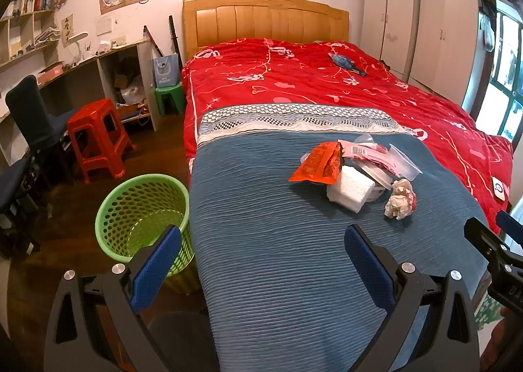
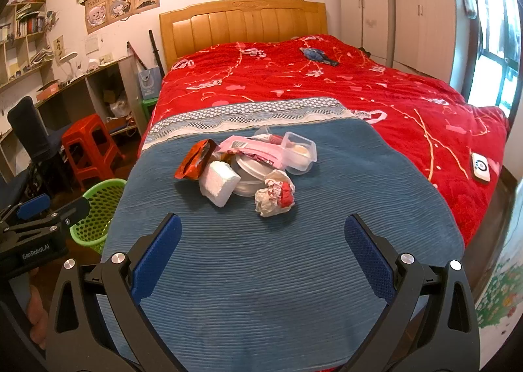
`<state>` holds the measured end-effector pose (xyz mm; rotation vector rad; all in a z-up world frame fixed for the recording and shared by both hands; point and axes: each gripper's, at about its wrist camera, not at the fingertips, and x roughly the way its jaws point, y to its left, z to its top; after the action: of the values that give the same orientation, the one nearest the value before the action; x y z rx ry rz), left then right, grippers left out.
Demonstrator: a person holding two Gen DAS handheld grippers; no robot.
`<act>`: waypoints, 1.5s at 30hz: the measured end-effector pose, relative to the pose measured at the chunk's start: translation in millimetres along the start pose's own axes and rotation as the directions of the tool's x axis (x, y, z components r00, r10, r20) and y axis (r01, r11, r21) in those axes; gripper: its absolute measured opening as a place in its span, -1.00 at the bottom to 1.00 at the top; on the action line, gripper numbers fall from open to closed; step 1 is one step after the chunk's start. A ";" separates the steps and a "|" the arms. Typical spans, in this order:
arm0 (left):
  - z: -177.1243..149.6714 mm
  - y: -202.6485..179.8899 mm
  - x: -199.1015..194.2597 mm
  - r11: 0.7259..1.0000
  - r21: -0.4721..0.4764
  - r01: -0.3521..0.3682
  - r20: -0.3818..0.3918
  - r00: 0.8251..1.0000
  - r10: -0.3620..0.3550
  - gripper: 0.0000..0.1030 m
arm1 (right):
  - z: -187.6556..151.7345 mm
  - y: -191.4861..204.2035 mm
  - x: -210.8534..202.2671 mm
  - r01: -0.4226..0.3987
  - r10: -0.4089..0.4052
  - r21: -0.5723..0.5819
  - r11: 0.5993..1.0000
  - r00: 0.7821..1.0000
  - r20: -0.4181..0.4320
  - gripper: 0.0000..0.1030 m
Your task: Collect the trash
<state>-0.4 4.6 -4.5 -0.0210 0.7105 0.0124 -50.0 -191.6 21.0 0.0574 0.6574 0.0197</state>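
The left hand-held gripper (image 1: 263, 243) and the right hand-held gripper (image 2: 263, 233) both hover over the foot edge of the bed (image 1: 359, 84), each with jaws fully spread and holding nothing. The trash lies in one pile on the blue blanket (image 1: 278, 241), in its far right part, near the patterned edge: an orange wrapper (image 1: 318, 164), a foam block (image 1: 349, 190), a pink wrapper (image 2: 248, 148), a clear tub (image 2: 299, 151), a round lid (image 2: 248, 176) and a crumpled paper wad (image 1: 400, 199), touching or overlapping one another. A green basket (image 1: 143, 208) stands on the floor just beside the bed's left foot corner.
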 end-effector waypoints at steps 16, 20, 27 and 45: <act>-0.2 0.0 -0.6 1.000 0.001 -0.002 0.000 1.000 0.002 0.88 | -0.2 2.1 -0.5 -0.002 0.002 0.000 1.000 1.000 0.001 0.91; 0.8 1.2 -1.4 1.000 -0.003 -0.003 -0.002 1.000 0.003 0.88 | -0.4 2.3 -0.5 -0.002 0.002 0.001 1.000 1.000 0.000 0.91; 0.9 1.8 -1.4 1.000 -0.003 -0.003 -0.003 1.000 0.003 0.88 | 1.1 2.9 1.8 0.001 -0.001 0.001 1.000 1.000 0.000 0.91; 0.6 4.8 0.7 1.000 -0.016 -0.001 -0.015 1.000 0.001 0.88 | 0.8 5.9 1.0 -0.004 0.004 0.001 1.000 1.000 0.000 0.91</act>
<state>0.5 9.4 -4.5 -0.0358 0.7251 0.0188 -48.8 -185.8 21.3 0.0599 0.6577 0.0227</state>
